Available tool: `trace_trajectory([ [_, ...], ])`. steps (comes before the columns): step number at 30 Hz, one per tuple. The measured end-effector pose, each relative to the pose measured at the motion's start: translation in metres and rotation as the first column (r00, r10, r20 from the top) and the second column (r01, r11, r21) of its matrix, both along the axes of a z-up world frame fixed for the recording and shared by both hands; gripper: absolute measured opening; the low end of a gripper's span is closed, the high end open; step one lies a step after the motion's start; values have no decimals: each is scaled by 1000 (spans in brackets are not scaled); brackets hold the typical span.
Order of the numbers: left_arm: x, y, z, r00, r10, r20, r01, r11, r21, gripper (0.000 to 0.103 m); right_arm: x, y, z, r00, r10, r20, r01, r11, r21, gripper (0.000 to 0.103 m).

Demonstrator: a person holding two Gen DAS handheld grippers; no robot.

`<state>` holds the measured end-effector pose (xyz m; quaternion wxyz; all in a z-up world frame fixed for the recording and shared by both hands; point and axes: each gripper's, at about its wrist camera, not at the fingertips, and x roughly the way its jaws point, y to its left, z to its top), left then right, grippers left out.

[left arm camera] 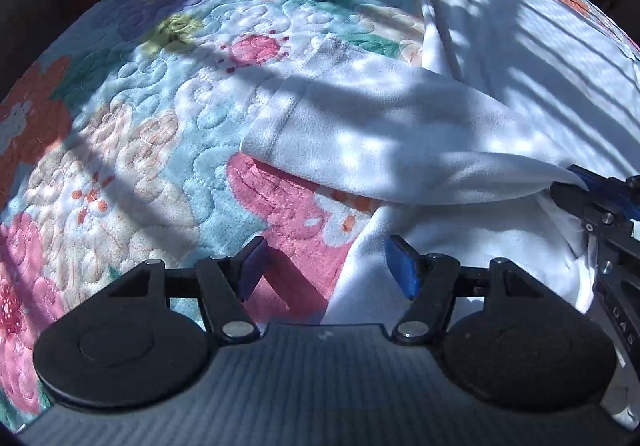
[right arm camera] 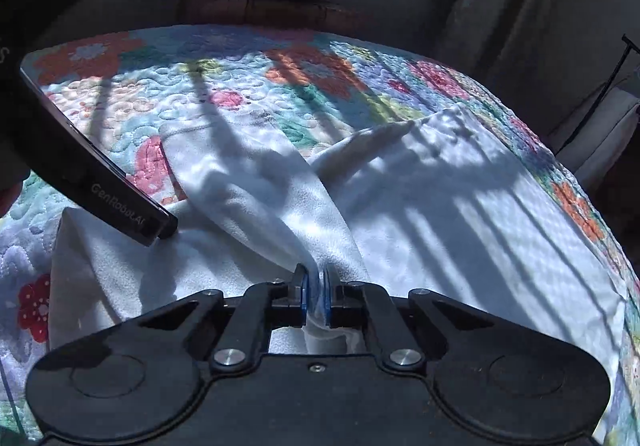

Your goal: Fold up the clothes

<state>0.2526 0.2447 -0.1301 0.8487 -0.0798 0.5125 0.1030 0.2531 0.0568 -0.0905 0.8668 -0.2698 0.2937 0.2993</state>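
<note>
A white fleece garment (left arm camera: 400,133) lies on a floral quilt (left arm camera: 140,133). One sleeve with a stitched cuff (left arm camera: 276,121) stretches left across the quilt. My left gripper (left arm camera: 328,266) is open and empty, low over the garment's near edge. My right gripper (right arm camera: 315,286) is shut on a fold of the white garment (right arm camera: 280,181) and lifts it into a ridge. The right gripper also shows at the right edge of the left wrist view (left arm camera: 592,197). The left gripper's black body (right arm camera: 100,173) crosses the left of the right wrist view.
The quilt (right arm camera: 304,61) covers a bed with bars of shadow across it. A dark wooden headboard (right arm camera: 252,5) stands behind it. The quilt's right edge (right arm camera: 580,205) drops off beside a curtain and wall.
</note>
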Motion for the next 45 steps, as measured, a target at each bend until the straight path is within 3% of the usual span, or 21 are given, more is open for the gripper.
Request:
trace_trajectory([
  [1,0,-4,0,1000,-9,1,9,1000,29,69,-3,-10,9,998,-38,56,36,998,44,7],
  [3,1,-3,1,1000,-5,-2,5,1000,29,69,-3,-32,22,987,-149,57,143,985,98,7],
  [4,0,-2,1,1000,-3,-2,3,1000,23,69,-1,-53,28,976,-219,5,216,965,149,6],
  [9,1,-1,1,1000,-7,-4,7,1000,12,70,7,-128,8,884,-428,-186,452,884,117,7],
  [11,1,-5,1,1000,-5,-5,6,999,35,73,6,-145,-3,854,-459,-245,497,860,120,21],
  [13,2,-11,1,1000,-16,-7,16,997,80,77,2,-155,-12,835,-471,-285,518,847,117,25],
  [14,2,-13,1,1000,-23,-8,24,995,93,77,-1,-153,-15,830,-479,-285,522,848,97,33],
  [17,2,-12,3,1000,-24,-10,25,995,98,77,-7,-151,-12,833,-488,-262,519,853,62,47],
  [21,1,-18,4,999,-52,-17,54,979,195,86,-20,-138,-9,906,-418,-61,416,908,-39,55],
  [24,1,-19,5,998,-63,-21,66,976,206,86,-22,-138,-13,905,-418,-78,413,908,-67,55],
  [27,1,-12,4,999,-37,-15,39,985,169,84,-9,-158,-13,843,-482,-237,498,867,7,55],
  [30,-1,-15,7,999,-46,-4,46,977,209,75,8,-193,-15,722,-537,-436,646,750,145,57],
  [33,-2,-23,14,997,-70,19,63,967,247,62,10,-210,-18,627,-539,-563,732,655,189,58],
  [35,-3,-27,21,995,-82,49,67,965,255,61,4,-205,-16,618,-546,-565,743,640,194,58],
  [36,-4,-26,26,993,-86,78,64,968,244,61,-1,-196,-12,652,-549,-523,719,667,195,58],
  [38,-7,-24,38,987,-85,136,56,977,208,61,-12,-175,4,757,-535,-375,630,749,204,58],
  [41,-11,-23,48,971,-99,219,84,994,75,61,-29,-147,27,880,-452,-149,474,855,208,58],
  [43,-10,-26,46,966,-110,234,127,990,-58,61,-31,-132,30,918,-384,-102,397,896,197,58],
  [45,-8,-35,39,963,-134,232,180,965,-189,55,-29,-116,29,948,-301,-104,316,930,186,58],
])
